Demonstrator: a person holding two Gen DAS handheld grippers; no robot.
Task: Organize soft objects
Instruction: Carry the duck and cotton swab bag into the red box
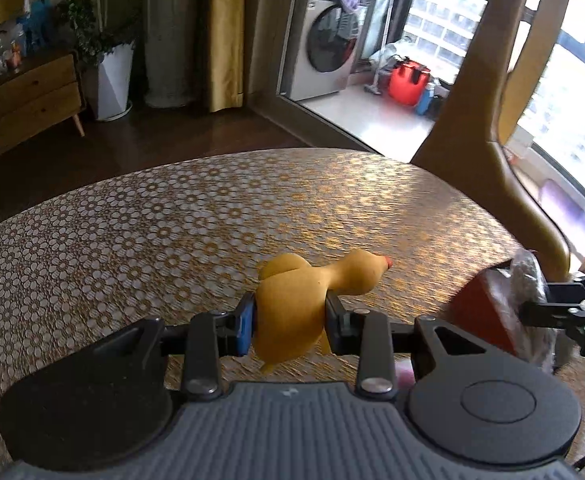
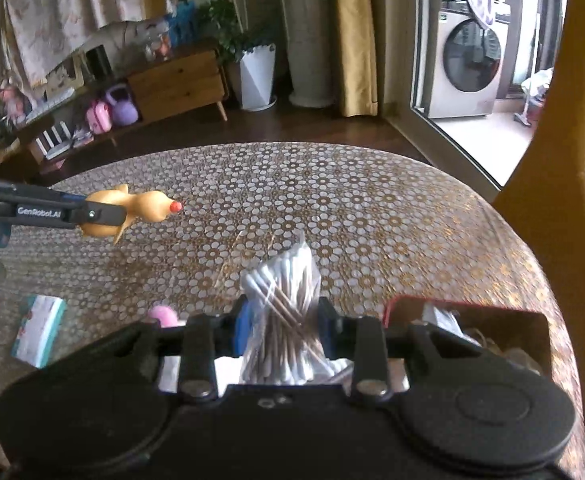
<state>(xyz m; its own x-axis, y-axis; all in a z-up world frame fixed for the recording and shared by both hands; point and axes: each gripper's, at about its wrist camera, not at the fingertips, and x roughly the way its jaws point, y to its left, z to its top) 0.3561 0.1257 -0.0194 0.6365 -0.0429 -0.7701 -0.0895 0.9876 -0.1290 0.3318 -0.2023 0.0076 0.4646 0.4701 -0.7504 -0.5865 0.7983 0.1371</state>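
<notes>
My left gripper [image 1: 290, 318] pinches one yellow rubber duck [image 1: 312, 292] above table [image 1: 132, 220]; right gripper [image 2: 280, 326] pinches one cotton swab bag [image 2: 282, 312]. One red box [image 2: 472, 320], patterned cloth, washing machine [image 2: 468, 64] behind.

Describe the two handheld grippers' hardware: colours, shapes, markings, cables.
Both match. The left gripper has a grey ribbed body, black round side housings, silver pivot screws and black linkage bars; one of its jaws carries a blue pad. White "GenRobot.AI" lettering shows on its side in the right wrist view. The right gripper looks darker, with the same blue pad. A thin black cable trails at far left.
</notes>
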